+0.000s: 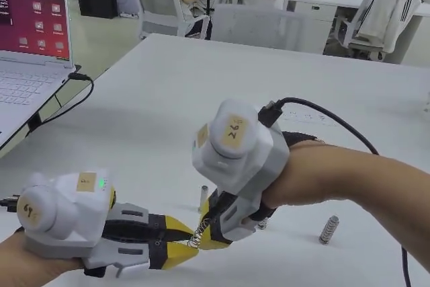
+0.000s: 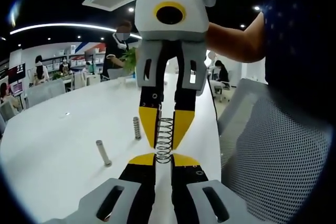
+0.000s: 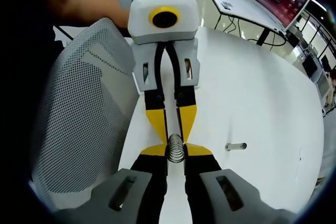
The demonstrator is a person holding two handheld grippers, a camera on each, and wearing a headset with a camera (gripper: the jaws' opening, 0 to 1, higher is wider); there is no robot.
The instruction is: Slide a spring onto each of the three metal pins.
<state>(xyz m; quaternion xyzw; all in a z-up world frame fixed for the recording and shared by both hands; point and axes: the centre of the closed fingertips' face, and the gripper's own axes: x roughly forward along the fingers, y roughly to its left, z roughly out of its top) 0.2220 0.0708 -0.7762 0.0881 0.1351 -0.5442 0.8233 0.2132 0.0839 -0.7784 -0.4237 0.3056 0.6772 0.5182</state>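
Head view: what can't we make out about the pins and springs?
In the head view:
- Item behind right gripper: mostly covered, spring or pin unclear.
- Far-right spring: too small to tell whether a pin is inside.
- Held spring: jaws cover its ends, length unclear.

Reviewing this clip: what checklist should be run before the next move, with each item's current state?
1. Coiled metal spring held: ok, the left gripper and right gripper are both shut on it.
2. Spring in one gripper alone: not ok.
3. Bare metal pin upright and free of a spring: ok.
4. Held spring lined up over that pin: not ok, it is off to one side.
5. Spare spring lying loose on the white table: ok.
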